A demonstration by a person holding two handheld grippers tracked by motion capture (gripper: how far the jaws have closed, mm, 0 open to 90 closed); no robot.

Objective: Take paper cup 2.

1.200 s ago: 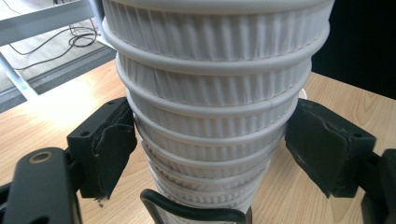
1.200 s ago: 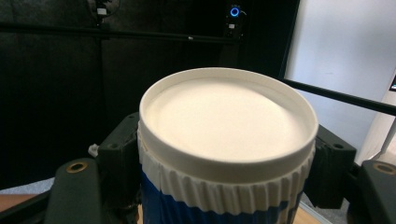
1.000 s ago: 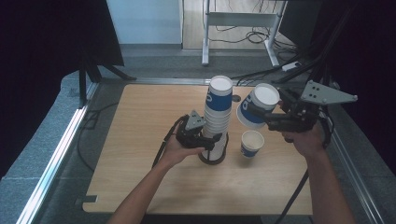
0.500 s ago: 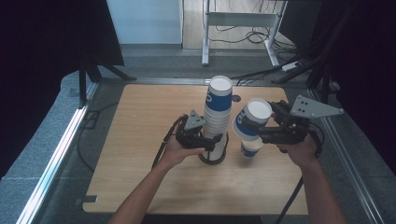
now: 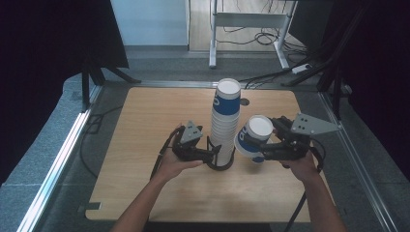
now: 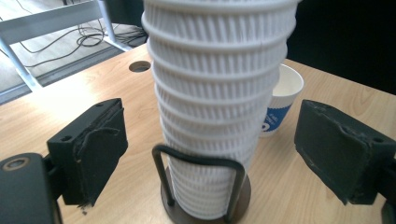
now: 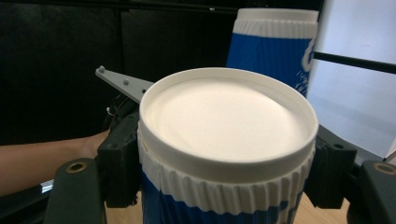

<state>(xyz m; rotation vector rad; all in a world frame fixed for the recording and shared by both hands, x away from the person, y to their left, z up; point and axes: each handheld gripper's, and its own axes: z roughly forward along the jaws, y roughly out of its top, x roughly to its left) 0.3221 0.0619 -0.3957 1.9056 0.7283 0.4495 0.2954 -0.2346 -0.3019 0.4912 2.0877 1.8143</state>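
A tall stack of ribbed white-and-blue paper cups [image 5: 226, 121] stands upside down in a black wire holder [image 5: 221, 165] mid-table. My left gripper [image 5: 211, 154] is at the foot of the stack [image 6: 215, 107]. Its jaws have just been opening and now stand open on either side of the stack, with both pads [image 6: 100, 149] clear of the ribs. My right gripper [image 5: 256, 149] is shut on a single upside-down cup [image 5: 254, 137], tilted and held just right of the stack. That cup's white bottom [image 7: 226, 116] faces the right gripper's camera. Behind the stack, a second cup [image 6: 280, 100] stands upright on the table.
The wooden table [image 5: 154, 121] has a small round hole [image 5: 244, 102] behind the stack. Metal rails run along both sides, and cables and a white frame [image 5: 246, 21] lie on the floor beyond. There is bare wood to the left and at the front.
My right gripper has come down and to the left with its cup, from beside the stack's top to low beside the stack, over where the upright cup stood. The left gripper stays by the stack's foot.
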